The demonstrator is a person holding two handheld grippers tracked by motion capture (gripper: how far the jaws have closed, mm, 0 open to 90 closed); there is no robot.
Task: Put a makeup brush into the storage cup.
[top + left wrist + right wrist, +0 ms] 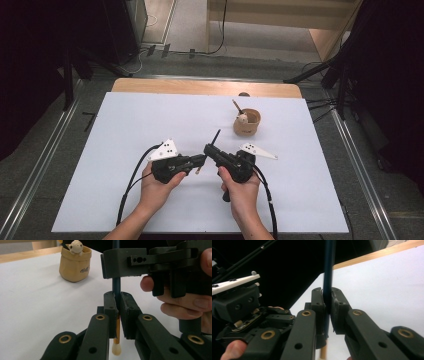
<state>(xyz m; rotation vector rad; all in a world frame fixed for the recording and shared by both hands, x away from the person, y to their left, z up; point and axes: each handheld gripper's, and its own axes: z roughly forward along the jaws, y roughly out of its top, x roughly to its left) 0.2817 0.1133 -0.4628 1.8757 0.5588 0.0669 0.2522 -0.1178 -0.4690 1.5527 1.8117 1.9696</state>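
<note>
You have the thin paintbrush (116,290) — dark blue-black handle, golden-brown ferrule, pale bristle tip — lifted off the white table and pinched at two spots along its shaft. In the high view it slants, its dark end pointing up and away, its bristles low — toward you.
</note>
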